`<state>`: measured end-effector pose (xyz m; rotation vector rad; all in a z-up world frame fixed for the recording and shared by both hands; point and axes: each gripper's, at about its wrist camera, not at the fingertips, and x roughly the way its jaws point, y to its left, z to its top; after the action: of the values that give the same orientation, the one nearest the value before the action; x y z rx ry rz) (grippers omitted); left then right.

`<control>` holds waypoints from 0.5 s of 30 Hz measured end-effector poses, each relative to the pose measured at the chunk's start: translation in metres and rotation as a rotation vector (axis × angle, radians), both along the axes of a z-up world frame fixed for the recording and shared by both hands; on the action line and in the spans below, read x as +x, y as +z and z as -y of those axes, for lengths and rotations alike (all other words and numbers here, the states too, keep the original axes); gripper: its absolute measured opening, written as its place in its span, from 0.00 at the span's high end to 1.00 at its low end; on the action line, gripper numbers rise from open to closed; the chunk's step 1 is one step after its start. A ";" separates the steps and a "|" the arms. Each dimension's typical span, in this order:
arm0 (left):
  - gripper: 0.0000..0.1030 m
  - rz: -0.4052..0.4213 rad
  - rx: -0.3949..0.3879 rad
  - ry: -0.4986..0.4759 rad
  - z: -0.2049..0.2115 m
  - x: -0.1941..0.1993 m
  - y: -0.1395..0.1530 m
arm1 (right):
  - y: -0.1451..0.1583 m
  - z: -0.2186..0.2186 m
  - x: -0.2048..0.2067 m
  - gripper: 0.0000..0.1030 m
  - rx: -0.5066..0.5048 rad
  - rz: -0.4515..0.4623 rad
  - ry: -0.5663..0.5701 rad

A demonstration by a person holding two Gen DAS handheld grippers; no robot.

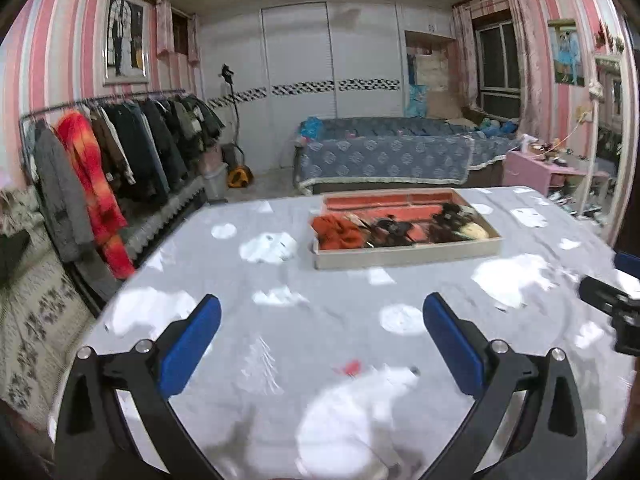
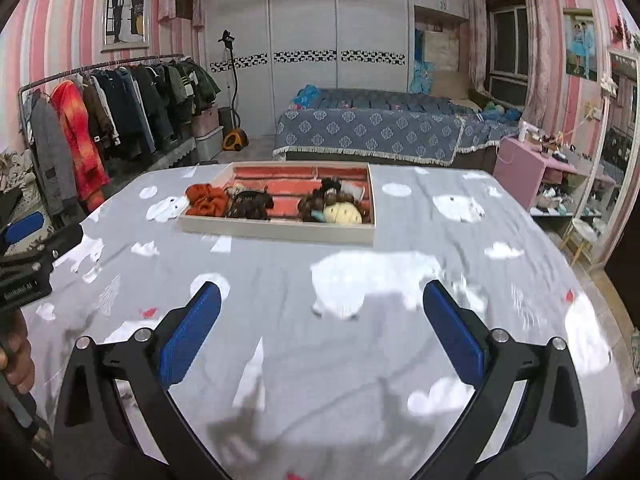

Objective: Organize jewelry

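Note:
A shallow cream tray (image 1: 404,258) (image 2: 276,230) with a red lining stands far across the table. Inside lie an orange scrunchie (image 1: 336,232) (image 2: 206,199), dark hair pieces (image 1: 390,230) (image 2: 252,204) and a pale yellow item (image 2: 343,213). My left gripper (image 1: 322,324) hovers open over the cloth, well short of the tray, with nothing between its blue pads. My right gripper (image 2: 322,312) is likewise open and empty, short of the tray. Part of the right gripper shows at the left wrist view's right edge, and the left gripper at the right wrist view's left edge with a hand on it.
A grey cloth printed with white bears and clouds (image 1: 280,360) (image 2: 360,360) covers the table. A clothes rack (image 1: 120,152) (image 2: 100,120) stands to the left, a blue-covered bed (image 1: 384,156) behind, a pink cabinet (image 2: 524,164) and mirror (image 2: 616,160) to the right.

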<state>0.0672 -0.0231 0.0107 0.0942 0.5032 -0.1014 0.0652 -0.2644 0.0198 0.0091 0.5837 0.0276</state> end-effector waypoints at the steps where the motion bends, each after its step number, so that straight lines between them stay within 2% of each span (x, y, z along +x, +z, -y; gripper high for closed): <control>1: 0.04 -0.011 -0.003 -0.008 0.001 -0.005 -0.003 | -0.001 -0.001 -0.002 0.05 -0.009 0.006 -0.002; 3: 0.04 -0.018 0.004 -0.018 0.002 -0.012 -0.007 | -0.003 -0.007 -0.005 0.05 -0.043 0.011 -0.006; 15: 0.04 -0.025 0.005 -0.034 0.010 -0.009 -0.013 | -0.001 -0.014 -0.003 0.05 -0.044 0.022 0.018</control>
<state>0.0586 -0.0332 -0.0022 0.1059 0.5268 -0.1344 0.0627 -0.2507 0.0190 -0.0393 0.5619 0.0325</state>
